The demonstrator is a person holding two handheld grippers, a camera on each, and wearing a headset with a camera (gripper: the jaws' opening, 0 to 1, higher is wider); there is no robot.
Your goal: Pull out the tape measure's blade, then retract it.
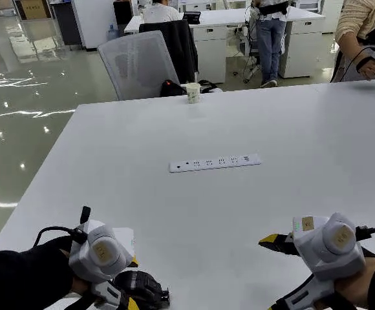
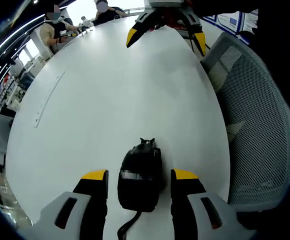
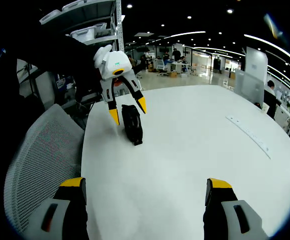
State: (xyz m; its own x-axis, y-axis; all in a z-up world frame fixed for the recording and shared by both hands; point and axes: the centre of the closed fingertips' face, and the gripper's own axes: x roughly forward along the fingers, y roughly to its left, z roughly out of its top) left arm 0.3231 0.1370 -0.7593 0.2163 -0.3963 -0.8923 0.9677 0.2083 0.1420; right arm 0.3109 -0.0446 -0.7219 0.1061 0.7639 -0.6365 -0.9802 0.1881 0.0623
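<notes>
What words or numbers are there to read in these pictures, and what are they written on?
None can be read for sure.
Tan sticker on the white left tool: too blurred.
Tan sticker on the white right tool: too blurred.
Print on the white paper cup: too small.
Blue-and-white wall posters: too blurred.

You're in an open-plan office.
You're at a long white table (image 1: 110, 148) with a power strip (image 1: 214, 163) at its middle; beyond its far edge stand a grey mesh chair (image 1: 139, 63), white desks (image 1: 221, 18) with people at them, and a glossy floor (image 1: 26, 71).
</notes>
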